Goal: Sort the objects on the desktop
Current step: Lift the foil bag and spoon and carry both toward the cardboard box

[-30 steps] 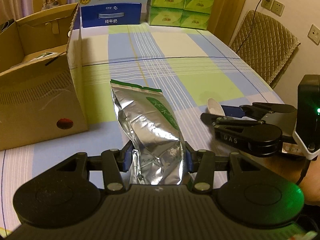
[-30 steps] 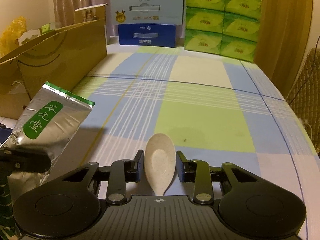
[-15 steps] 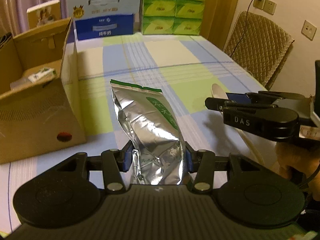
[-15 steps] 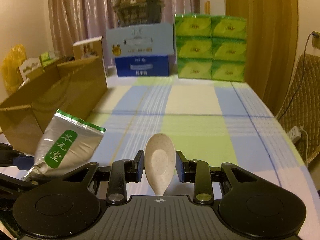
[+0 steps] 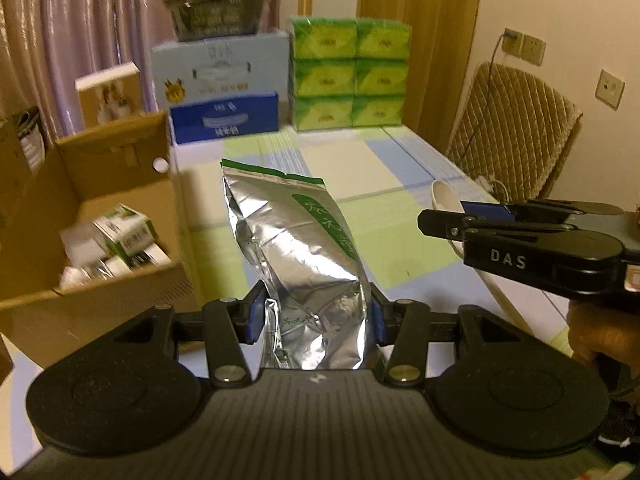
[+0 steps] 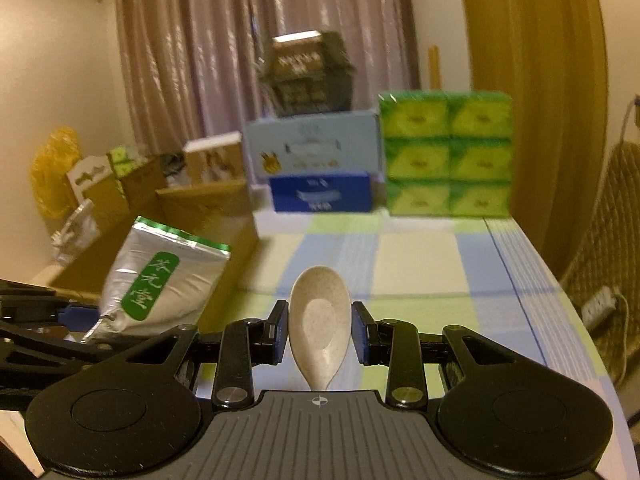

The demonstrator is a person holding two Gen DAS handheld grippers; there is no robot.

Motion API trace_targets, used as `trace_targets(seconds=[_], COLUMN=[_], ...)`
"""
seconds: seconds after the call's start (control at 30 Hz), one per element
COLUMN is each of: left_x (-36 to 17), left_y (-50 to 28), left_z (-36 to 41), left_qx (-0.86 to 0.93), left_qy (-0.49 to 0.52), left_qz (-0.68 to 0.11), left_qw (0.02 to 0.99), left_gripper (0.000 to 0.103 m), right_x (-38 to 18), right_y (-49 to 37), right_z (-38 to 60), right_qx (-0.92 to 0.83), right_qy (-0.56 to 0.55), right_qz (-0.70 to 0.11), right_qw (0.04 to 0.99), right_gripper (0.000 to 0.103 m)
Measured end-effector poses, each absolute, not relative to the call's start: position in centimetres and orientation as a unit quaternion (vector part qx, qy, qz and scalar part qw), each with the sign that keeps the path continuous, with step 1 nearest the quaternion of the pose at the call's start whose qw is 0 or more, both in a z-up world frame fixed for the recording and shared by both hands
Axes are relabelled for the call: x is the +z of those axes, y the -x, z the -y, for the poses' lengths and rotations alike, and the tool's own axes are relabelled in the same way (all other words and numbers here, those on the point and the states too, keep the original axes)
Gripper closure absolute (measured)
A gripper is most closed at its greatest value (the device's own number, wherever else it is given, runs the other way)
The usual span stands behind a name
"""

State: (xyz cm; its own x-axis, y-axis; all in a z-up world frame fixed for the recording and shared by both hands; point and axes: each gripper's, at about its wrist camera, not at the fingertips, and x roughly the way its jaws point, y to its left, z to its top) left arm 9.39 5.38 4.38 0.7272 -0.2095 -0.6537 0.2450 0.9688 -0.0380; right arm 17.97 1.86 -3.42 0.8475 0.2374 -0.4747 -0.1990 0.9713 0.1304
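A silver foil pouch (image 5: 296, 256) with a green label stands up between the blue pads of my left gripper (image 5: 316, 316), which is shut on its lower end, held above the checked tablecloth (image 5: 384, 168). The same pouch (image 6: 160, 280) shows at the left of the right wrist view. My right gripper (image 6: 320, 336) is shut on a beige speckled spoon (image 6: 320, 320), bowl pointing forward. In the left wrist view the right gripper (image 5: 460, 216) hangs to the right of the pouch, with the spoon's bowl (image 5: 444, 196) sticking out.
An open cardboard box (image 5: 112, 216) with small cartons inside stands to the left of the pouch. Blue milk cartons (image 5: 224, 96) and stacked green tissue packs (image 5: 348, 76) line the table's far end. A quilted chair (image 5: 516, 136) stands at the right. A hand (image 5: 600, 332) holds the right gripper.
Both grippers have risen with the pouch and the spoon still gripped. The views now tip up, showing the box's inside, the curtains and the far wall.
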Motion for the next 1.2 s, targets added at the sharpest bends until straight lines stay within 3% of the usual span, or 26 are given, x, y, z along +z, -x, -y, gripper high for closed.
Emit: trace_targets(seconds=[0.6,1.2], left_x=[12.4,10.4], left_y=[-10.0,-17.8], left_z=[-18.2,-25.6], left_qx=[-0.035,-0.017], left_qy=[-0.029,-0.015], left_qz=[-0.320,-0.348], left_qw=[0.946,0.937], left_gripper=[0.059,0.059], right_x=[0.8,-2.2], right_y=[-24.1,-32.6], right_z=[-14.1,-19.7], right_qx=[0.211,0.230], right_qy=[-0.031,-0.026], right_qz=[-0.242,-0.279], right_qw=[0.947,0.932], right_gripper=[0.073,0.073])
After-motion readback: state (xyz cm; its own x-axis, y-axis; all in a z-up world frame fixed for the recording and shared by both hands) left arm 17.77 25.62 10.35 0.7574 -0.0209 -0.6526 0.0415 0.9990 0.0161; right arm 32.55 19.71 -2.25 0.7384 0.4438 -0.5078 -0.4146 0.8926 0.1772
